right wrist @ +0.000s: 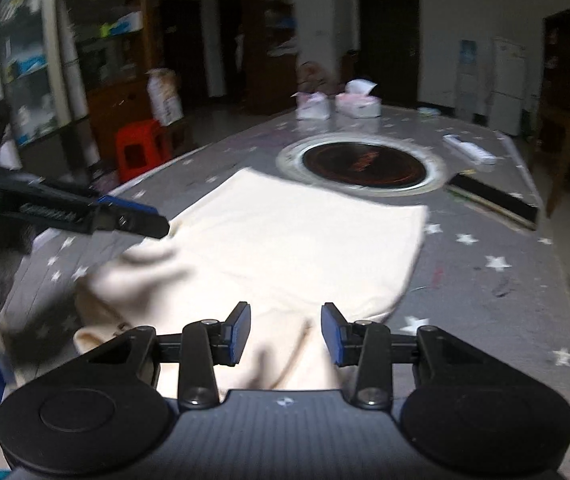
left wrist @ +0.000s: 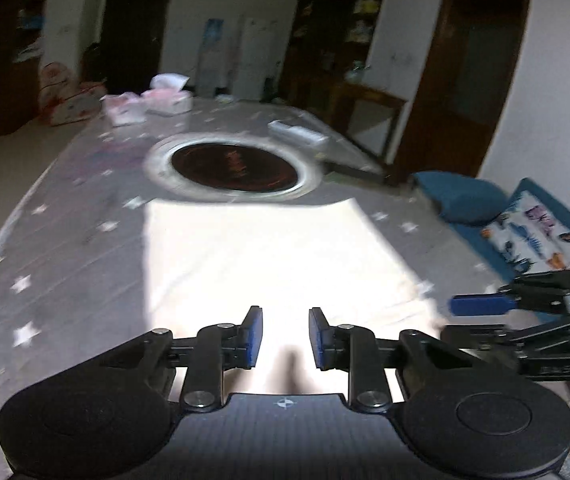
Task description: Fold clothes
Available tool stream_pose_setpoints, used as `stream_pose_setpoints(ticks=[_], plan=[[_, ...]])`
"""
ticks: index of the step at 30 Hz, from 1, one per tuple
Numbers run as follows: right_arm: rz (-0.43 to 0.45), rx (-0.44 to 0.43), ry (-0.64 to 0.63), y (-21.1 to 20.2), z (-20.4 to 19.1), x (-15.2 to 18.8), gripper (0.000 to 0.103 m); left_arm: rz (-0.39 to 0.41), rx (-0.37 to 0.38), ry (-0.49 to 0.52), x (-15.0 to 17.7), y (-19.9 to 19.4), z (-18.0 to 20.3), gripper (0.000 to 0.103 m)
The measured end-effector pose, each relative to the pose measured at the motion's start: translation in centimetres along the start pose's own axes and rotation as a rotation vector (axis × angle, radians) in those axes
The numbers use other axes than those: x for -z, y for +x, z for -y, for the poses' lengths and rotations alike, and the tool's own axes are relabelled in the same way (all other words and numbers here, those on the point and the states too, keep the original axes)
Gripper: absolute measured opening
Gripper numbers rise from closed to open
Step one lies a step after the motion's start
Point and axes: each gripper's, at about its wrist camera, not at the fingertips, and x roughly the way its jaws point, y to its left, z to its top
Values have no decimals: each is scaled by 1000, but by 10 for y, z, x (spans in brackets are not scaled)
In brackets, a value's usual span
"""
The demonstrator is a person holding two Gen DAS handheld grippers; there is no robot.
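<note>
The left gripper (left wrist: 285,338) has its blue-padded jaws parted by a narrow gap with nothing between them; they hover over the near part of a cream garment (left wrist: 269,256). The right gripper (right wrist: 285,332) stands a little wider, its flat blue pads also empty, above the garment's (right wrist: 285,248) rumpled near end. Both tools are matte black plastic with round hubs and linked bars.

The garment is a soft, pale cloth, smooth and flat over its far half, bunched into folds at the near left corner in the right wrist view. Its long axis runs away from the grippers toward a round dark plate (left wrist: 235,168) set in a pale ring in the table's middle; its far edge lies straight, just short of that ring.

It lies on a grey tablecloth (left wrist: 65,240) printed with white stars. Beyond the plate sit pink-and-white tissue packs (right wrist: 337,104) and a white, flat packet (left wrist: 295,133). A red plastic stool (right wrist: 141,146) stands beside the table, and a blue cushion (left wrist: 465,198) lies at its other side.
</note>
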Motion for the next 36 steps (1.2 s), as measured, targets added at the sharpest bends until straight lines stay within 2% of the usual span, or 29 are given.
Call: stream_pose_setpoints(ticks=[7,13,16,22,25,29,32,34,36], plan=[[-66,-28,-21,33,-9,3,39,-59,-59,-7,21,12,-29,20],[-107,-10,-56,43,-9,4,37,-53,-77,-17,18,9,-41,20],[-97,0,-73,38,-11,-1,37,-33,-50,-3,13,5,-35,20],[-113,-24,-124,38,-22,1,38,-54,15,151,27,9,4,20],[-123,-26,-138,37,-25,5,38,-53,-2,222,35,10,15,20],[-96,-25,-119,26,-24,6,38,-52,11,241,37,-1,16,21],[-126,-18,-135,28,-24,10,38,-57,20,286,42,-14,18,21],[-135,-15,-145,28,-24,15,38,-61,29,323,46,-23,19,22],[-127,-15,-142,23,-23,14,38,-68,35,394,55,-33,26,33]])
